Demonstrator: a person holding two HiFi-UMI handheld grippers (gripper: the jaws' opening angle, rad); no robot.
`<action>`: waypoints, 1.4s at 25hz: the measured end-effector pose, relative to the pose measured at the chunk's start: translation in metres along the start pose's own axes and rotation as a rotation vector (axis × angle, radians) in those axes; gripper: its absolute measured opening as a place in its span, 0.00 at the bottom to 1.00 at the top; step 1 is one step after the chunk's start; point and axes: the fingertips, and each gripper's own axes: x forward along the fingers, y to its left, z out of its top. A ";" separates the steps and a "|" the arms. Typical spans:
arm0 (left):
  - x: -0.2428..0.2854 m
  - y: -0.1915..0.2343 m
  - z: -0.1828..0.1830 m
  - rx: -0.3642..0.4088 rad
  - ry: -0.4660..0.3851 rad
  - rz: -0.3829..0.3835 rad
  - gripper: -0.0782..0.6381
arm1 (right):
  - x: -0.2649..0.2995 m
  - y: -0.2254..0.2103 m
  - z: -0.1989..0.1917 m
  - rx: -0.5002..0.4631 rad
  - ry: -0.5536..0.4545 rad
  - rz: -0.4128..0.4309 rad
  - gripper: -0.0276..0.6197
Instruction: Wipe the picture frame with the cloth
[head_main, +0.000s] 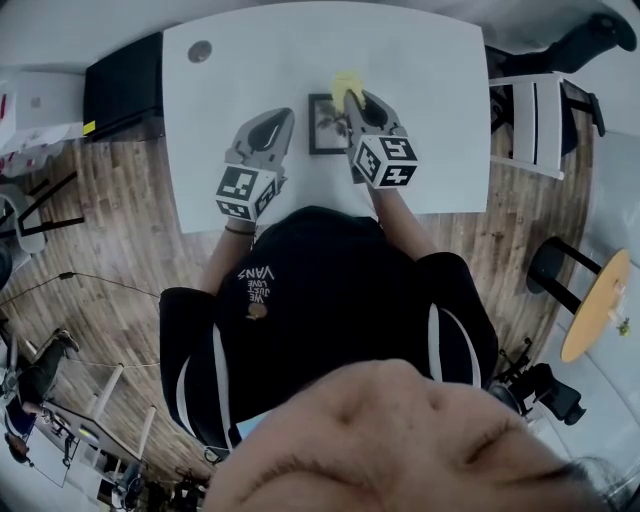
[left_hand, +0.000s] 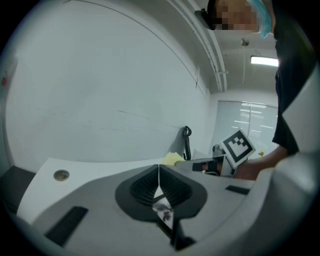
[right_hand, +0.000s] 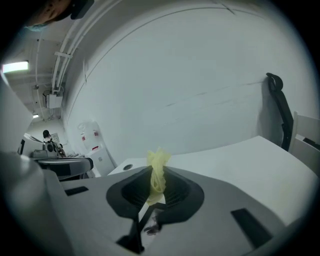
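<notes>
A small black picture frame (head_main: 326, 123) lies flat on the white table (head_main: 430, 90). My right gripper (head_main: 352, 100) is shut on a yellow cloth (head_main: 346, 84) over the frame's far right corner; in the right gripper view the cloth (right_hand: 157, 170) sticks up bunched between the jaws (right_hand: 156, 176), with a bit of the frame (right_hand: 150, 227) below. My left gripper (head_main: 286, 117) hovers at the frame's left edge, shut with nothing in it (left_hand: 159, 172); a sliver of the frame (left_hand: 164, 214) shows under its jaws. Whether it touches the frame is unclear.
A round cable hole (head_main: 200, 51) sits at the table's far left corner. Left of the table stands a black cabinet (head_main: 120, 85), a white chair (head_main: 535, 110) to the right, and a round yellow side table (head_main: 600, 305) further right. A black chair back (right_hand: 280, 110) rises behind the table.
</notes>
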 end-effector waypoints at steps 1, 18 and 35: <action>0.000 0.001 0.000 -0.001 0.001 0.001 0.13 | 0.002 0.000 -0.003 0.002 0.009 0.000 0.12; -0.004 0.002 -0.008 -0.010 0.020 0.010 0.13 | 0.033 0.002 -0.065 0.011 0.167 0.003 0.12; -0.015 0.010 -0.015 -0.033 0.039 0.053 0.13 | 0.058 0.022 -0.097 -0.011 0.266 0.050 0.12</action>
